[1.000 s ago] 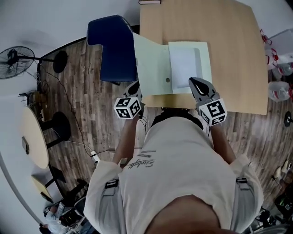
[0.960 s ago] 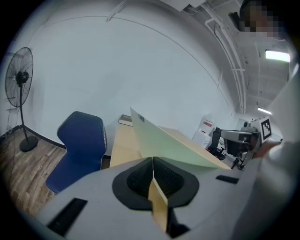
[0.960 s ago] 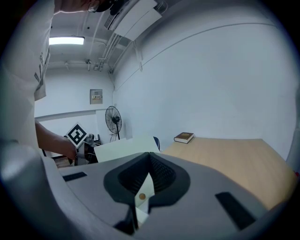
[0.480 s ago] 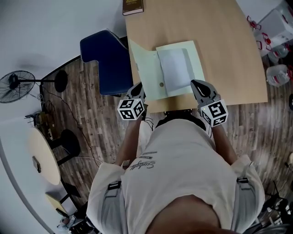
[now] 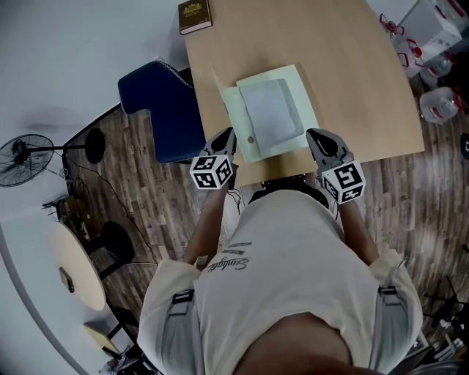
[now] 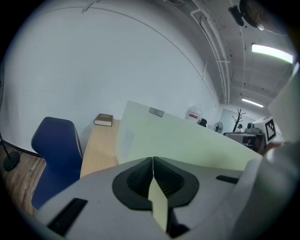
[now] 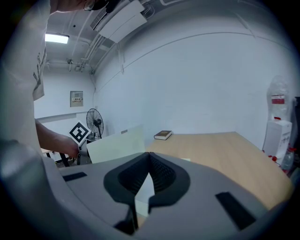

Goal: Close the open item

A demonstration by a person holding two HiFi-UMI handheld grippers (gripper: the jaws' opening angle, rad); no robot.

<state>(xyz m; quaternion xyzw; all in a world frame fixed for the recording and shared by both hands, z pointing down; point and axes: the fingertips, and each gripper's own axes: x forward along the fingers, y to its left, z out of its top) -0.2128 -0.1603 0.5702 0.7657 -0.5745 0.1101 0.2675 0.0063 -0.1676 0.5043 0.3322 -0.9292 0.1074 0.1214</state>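
Head view first: both grippers sit at the near edge of the table (image 5: 352, 73), right in front of the person's shirt. My left gripper (image 5: 229, 134) is at about 11 o'clock from the torso. The left gripper view shows its jaws clamped on the edge of the folder cover (image 6: 187, 140), with a pale strip of it running back between the pads. That cover stands tilted up off the rest of the folder (image 5: 267, 149), hinged along the 9 o'clock side, so the thing isn't shut yet.

My right gripper (image 5: 314, 134) is at 1 o'clock, its tips over the folder's near right corner. Its own view has the jaws pressed together at the tips. A pale sliver shows in the gap behind them, and I can't tell whether that's a pinched sheet or just the folder seen through.

Inside the folder lies a white sheet (image 5: 271, 110), flat. A blue chair (image 5: 165, 102) is at 9 o'clock, just beside the table. A dark book (image 5: 194, 16) lies at the table's far left corner, 11 o'clock. Plastic bottles (image 5: 436, 102) stand on the floor at 2 o'clock.
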